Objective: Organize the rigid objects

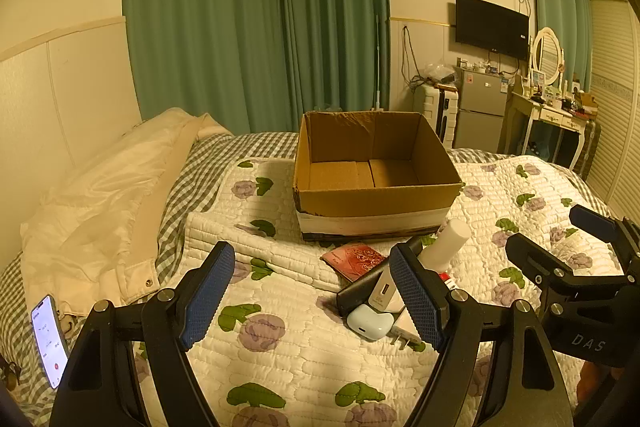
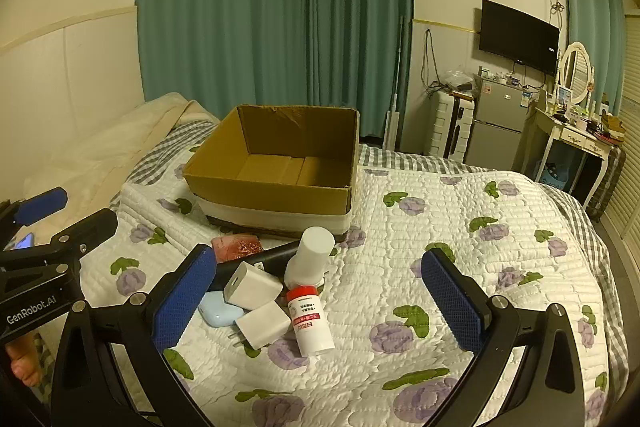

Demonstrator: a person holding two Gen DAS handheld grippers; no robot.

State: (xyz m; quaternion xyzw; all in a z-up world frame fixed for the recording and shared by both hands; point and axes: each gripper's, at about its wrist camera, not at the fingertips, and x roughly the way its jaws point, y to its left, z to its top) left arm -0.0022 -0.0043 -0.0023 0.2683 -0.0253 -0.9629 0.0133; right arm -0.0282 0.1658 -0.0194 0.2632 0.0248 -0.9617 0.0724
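Both the left gripper (image 1: 316, 297) and right gripper (image 2: 320, 301) stand spread wide, holding nothing, above the quilt (image 2: 400, 267), with the cluster of chargers (image 2: 256, 303), earbud case (image 2: 218, 313) and bottles (image 2: 310, 319) lying near the camera side of the open cardboard box (image 2: 280, 163), nearest the right gripper's left finger.

Box at the back, clutter in front, all on the bed

The cardboard box (image 2: 276, 171) sits on the bed (image 2: 460, 247); just before it lie a booklet (image 2: 238, 246) and a dark bar (image 2: 276, 257), with the tall bottle (image 2: 310, 259), two chargers (image 2: 252, 285) (image 2: 264, 325), an earbud case (image 2: 218, 311) and a lying pill bottle (image 2: 310, 321) nearer. A phone (image 1: 50, 341) lies far left, beside the pillow (image 1: 100, 203).
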